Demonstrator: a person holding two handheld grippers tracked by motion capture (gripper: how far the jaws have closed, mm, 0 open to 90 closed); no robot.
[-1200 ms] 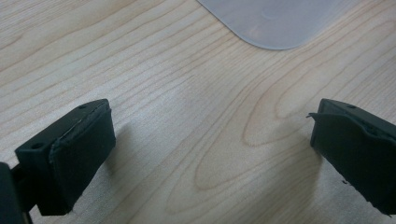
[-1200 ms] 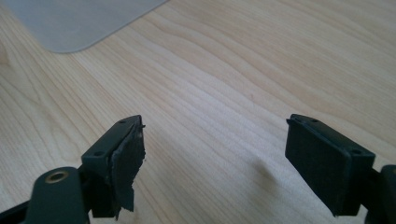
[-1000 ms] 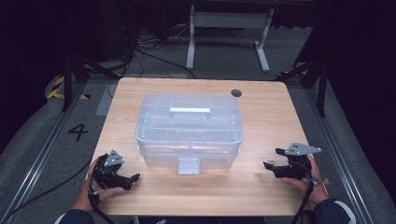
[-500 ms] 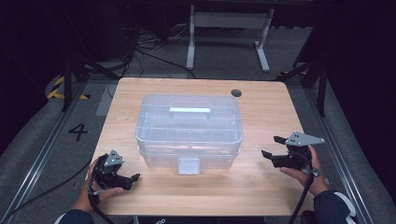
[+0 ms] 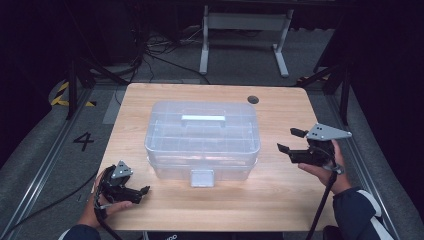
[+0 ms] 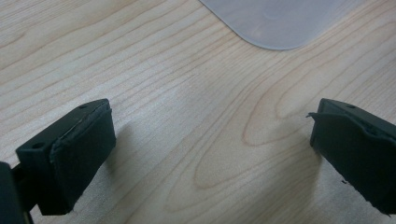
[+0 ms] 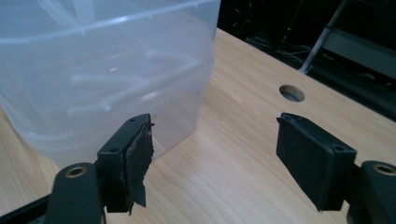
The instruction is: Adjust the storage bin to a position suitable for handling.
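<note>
Item: clear plastic storage box (image 5: 202,137), lidded, with a flat handle (image 5: 203,118) recessed in the lid and a front latch (image 5: 202,177); stands at the middle of the wooden counter (image 5: 280,200). Contents: internal dividers faintly visible, otherwise seemingly empty, so probably light. Walls thin, smooth, likely slippery and somewhat flexible under squeeze; stiffest at rim and handle. Suggested hold: the lid handle, or the rim at both short ends. Left tongs (image 5: 142,190): jaws wide apart, holding nothing, low at the near left corner of the counter. Right tongs (image 5: 290,141): jaws wide apart, empty, raised just beside the box's right end.
</note>
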